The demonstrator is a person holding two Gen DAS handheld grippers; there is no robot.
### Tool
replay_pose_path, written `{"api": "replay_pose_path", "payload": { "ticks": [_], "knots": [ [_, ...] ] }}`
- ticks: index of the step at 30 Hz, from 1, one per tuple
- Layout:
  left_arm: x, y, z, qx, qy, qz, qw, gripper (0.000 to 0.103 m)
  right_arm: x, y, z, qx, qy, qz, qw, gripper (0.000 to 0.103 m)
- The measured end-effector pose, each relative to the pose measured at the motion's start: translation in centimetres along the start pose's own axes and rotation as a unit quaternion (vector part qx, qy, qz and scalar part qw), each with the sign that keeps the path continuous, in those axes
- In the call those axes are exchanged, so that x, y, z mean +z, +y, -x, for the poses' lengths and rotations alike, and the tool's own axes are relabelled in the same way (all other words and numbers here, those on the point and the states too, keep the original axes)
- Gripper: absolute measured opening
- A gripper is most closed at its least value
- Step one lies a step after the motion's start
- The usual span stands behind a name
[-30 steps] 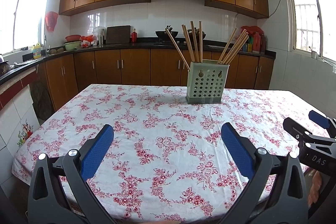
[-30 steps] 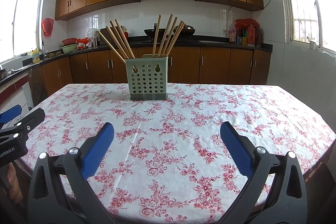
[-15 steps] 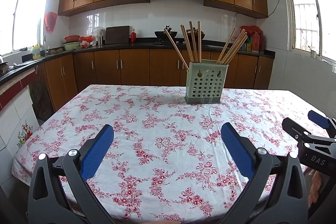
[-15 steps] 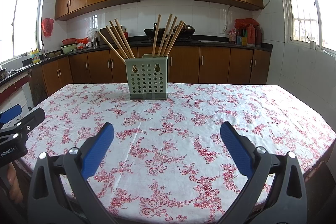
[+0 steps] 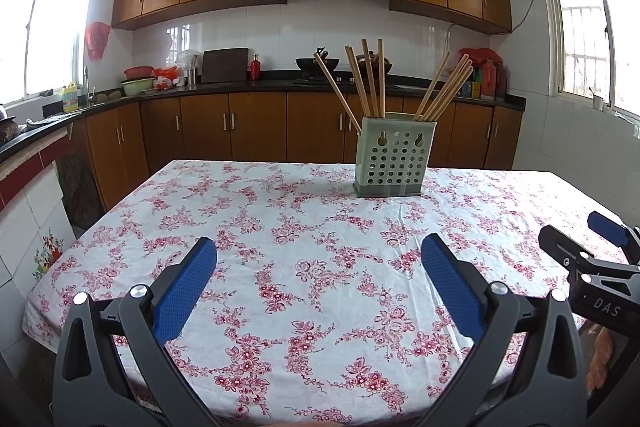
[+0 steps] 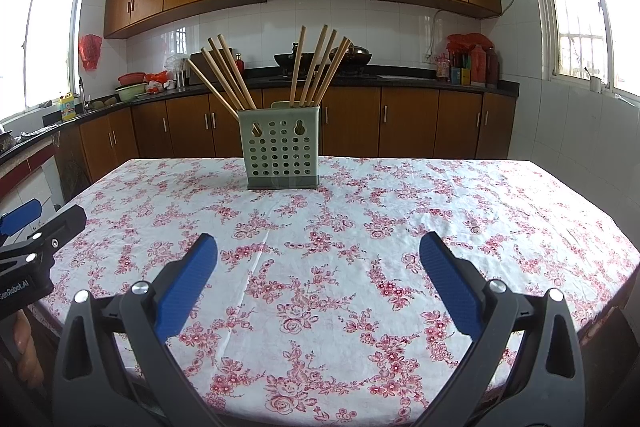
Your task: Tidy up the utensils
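Note:
A pale green perforated utensil holder (image 5: 392,157) (image 6: 282,149) stands upright at the far side of the table. Several wooden chopsticks (image 5: 368,83) (image 6: 316,67) lean in it in two bunches, one in its left part and one in its right. My left gripper (image 5: 318,259) hovers open over the table's near edge, with nothing between its blue pads. My right gripper (image 6: 318,255) is likewise open and holds nothing. Each gripper shows at the edge of the other's view, the right gripper (image 5: 592,259) beside the left one, and the left gripper (image 6: 36,227) in the right wrist view.
The table carries a white cloth with red flowers (image 5: 320,247) (image 6: 360,227). Behind it run brown cabinets and a black counter (image 5: 240,89) with bowls, bottles, a cutting board and a wok. Tiled walls and windows flank both sides.
The left wrist view has drifted slightly, so the holder sits a little further left and higher in it. Both grippers stay open and the holder has not moved.

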State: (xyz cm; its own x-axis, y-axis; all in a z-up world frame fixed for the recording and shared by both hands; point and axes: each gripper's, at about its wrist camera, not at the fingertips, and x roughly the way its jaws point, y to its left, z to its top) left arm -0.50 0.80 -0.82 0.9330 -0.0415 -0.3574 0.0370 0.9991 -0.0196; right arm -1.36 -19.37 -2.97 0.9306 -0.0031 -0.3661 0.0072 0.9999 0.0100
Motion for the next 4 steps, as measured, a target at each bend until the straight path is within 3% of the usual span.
{"api": "replay_pose_path", "payload": {
  "ticks": [4],
  "knots": [
    [0.03, 0.10, 0.01, 0.000, 0.000, 0.001, 1.0000, 0.101, 0.04, -0.04, 0.00, 0.000, 0.000, 0.000, 1.000, 0.099]
  ]
}}
